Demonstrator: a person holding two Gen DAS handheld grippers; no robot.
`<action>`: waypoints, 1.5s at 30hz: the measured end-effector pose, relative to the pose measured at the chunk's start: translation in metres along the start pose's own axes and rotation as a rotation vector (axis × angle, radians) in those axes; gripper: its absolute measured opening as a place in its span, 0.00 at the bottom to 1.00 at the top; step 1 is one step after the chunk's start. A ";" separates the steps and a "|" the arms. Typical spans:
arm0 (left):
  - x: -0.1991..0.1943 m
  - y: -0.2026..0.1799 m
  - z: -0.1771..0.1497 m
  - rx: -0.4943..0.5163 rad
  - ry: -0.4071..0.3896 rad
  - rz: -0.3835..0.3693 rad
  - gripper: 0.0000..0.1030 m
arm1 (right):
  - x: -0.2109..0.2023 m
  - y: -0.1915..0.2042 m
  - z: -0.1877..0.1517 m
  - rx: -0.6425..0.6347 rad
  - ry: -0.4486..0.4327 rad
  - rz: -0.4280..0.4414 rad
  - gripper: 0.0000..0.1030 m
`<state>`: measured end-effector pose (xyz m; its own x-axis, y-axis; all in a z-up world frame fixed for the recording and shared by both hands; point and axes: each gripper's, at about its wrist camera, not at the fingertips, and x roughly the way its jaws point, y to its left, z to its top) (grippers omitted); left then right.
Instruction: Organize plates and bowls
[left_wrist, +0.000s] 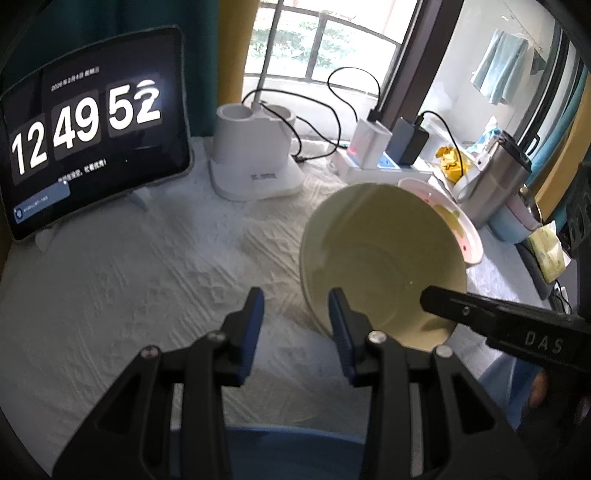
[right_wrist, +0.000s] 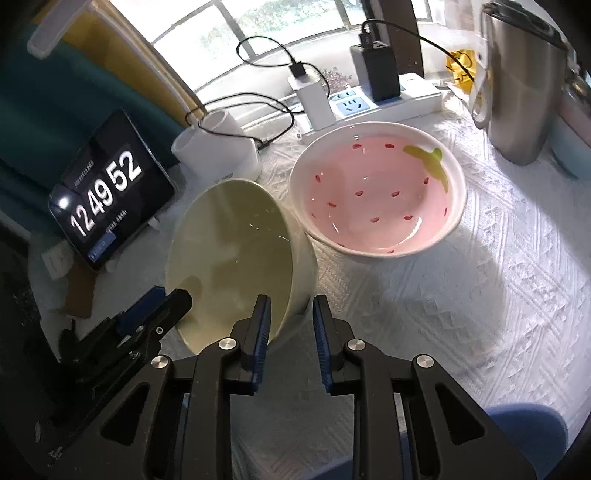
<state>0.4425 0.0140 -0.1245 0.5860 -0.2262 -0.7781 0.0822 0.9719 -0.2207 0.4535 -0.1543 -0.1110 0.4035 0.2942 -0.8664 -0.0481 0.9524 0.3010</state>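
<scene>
Yellow bowl (right_wrist: 236, 254) tilted, glazed, slippery, breakable; best hold at rim. Right gripper (right_wrist: 288, 325) clamped on near rim. Left gripper (left_wrist: 295, 317) apart, empty. Pink bowl (right_wrist: 376, 192) far right.

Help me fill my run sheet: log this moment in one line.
right gripper: fingers on yellow bowl rim, bowl tilted | left gripper: open, beside bowl | pink strawberry bowl: flat on cloth

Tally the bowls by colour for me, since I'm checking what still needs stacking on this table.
Yellow bowl: 1, tilted on its side
Pink bowl: 1, upright on the cloth
Total: 2 bowls. No plates can be made out.
</scene>
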 end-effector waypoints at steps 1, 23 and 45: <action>0.001 -0.001 0.000 -0.002 0.004 -0.008 0.37 | 0.002 0.001 0.000 -0.011 -0.002 -0.011 0.23; -0.035 -0.015 -0.013 0.031 -0.100 -0.048 0.25 | -0.019 0.016 -0.020 -0.065 -0.069 0.014 0.22; -0.100 -0.040 -0.032 0.051 -0.186 -0.069 0.26 | -0.086 0.022 -0.048 -0.078 -0.158 0.066 0.22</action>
<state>0.3544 -0.0046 -0.0567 0.7159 -0.2813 -0.6390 0.1658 0.9575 -0.2359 0.3734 -0.1549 -0.0489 0.5356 0.3460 -0.7703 -0.1472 0.9365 0.3183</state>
